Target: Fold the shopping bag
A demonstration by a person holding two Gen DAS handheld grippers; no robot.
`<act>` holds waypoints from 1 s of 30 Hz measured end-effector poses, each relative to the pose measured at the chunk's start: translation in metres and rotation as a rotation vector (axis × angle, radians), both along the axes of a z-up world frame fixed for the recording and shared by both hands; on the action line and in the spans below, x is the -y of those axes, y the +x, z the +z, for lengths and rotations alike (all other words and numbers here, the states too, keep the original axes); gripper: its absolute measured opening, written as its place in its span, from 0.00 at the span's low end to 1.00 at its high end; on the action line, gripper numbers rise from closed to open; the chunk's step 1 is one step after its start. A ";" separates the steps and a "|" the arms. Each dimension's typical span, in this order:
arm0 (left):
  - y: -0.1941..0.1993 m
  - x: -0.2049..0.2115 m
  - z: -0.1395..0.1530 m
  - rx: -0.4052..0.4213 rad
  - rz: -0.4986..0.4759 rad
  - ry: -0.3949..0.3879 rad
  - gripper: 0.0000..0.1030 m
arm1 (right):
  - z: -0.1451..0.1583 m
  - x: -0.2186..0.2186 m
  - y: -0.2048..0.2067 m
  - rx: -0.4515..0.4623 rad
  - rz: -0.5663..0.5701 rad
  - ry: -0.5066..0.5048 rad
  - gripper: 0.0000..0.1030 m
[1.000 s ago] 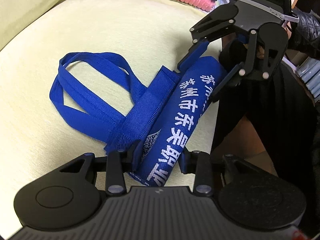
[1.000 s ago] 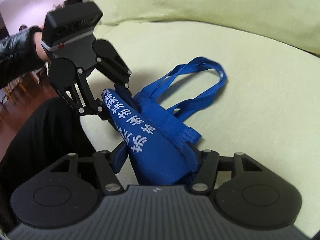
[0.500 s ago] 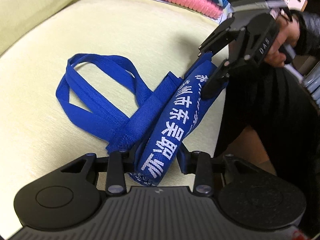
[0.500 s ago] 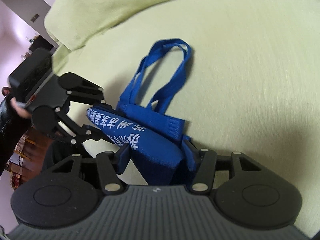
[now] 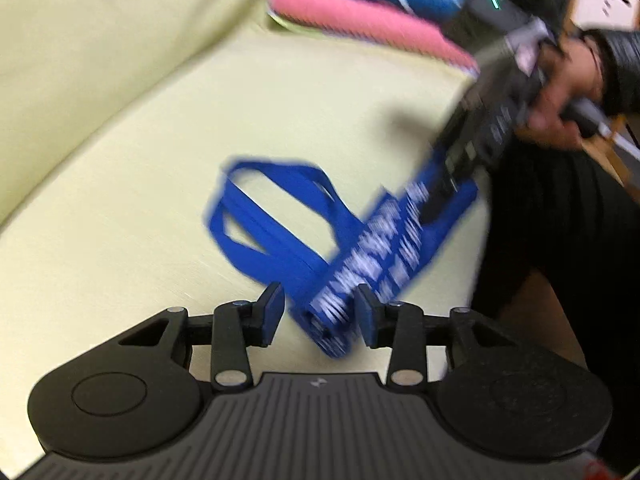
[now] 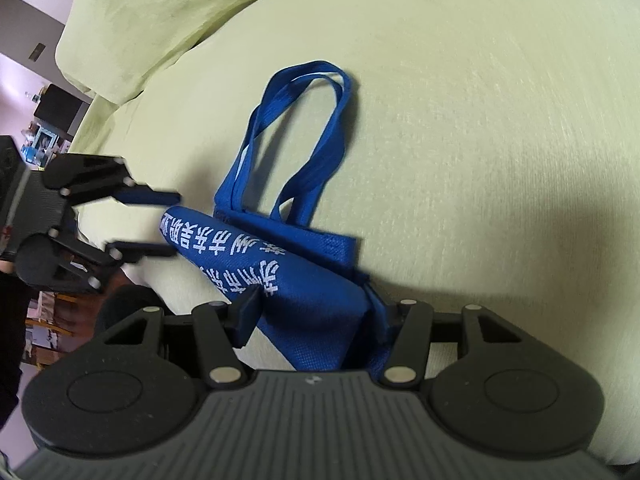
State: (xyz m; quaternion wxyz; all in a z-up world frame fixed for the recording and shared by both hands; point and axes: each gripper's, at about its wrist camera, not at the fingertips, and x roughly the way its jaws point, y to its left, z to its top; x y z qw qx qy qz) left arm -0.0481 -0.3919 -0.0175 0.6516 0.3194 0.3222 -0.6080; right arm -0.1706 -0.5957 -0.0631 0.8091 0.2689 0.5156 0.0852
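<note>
The blue woven shopping bag with white lettering lies folded into a narrow band on the pale green sofa cushion, handles loose. Left gripper jaws stand apart around one end, gripping nothing; right gripper jaws clamp the other.

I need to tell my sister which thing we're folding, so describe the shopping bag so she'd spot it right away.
Look at the pale yellow-green sofa seat. Near its front edge lies the blue shopping bag, folded into a narrow strip with white Chinese characters printed along it and two blue loop handles lying flat on the cushion. Unlike the pink and blue-patterned folded cloths stacked farther along the seat, it has handles and lettering.
</note>
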 end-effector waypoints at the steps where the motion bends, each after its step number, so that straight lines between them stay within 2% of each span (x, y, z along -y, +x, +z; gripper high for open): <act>1: 0.000 0.001 0.002 0.007 0.012 -0.015 0.42 | 0.000 0.001 0.002 -0.005 0.003 -0.001 0.49; 6: -0.007 0.016 -0.019 0.023 -0.013 0.009 0.42 | 0.003 0.000 0.005 -0.015 -0.009 -0.016 0.50; 15: 0.002 0.005 -0.020 -0.002 0.021 0.003 0.44 | 0.005 -0.003 0.008 -0.005 -0.051 -0.054 0.51; 19: 0.006 0.011 -0.030 -0.006 0.038 -0.004 0.45 | 0.006 -0.006 0.009 -0.007 -0.066 -0.079 0.52; 21: -0.002 0.010 -0.026 0.047 0.013 -0.004 0.45 | 0.006 -0.007 0.010 -0.009 -0.066 -0.082 0.52; 24: -0.024 0.005 -0.018 0.207 -0.070 -0.007 0.45 | 0.007 -0.006 0.010 -0.012 -0.064 -0.081 0.52; 30: -0.077 -0.016 -0.023 0.434 -0.323 0.008 0.47 | 0.007 -0.006 0.011 -0.018 -0.060 -0.081 0.52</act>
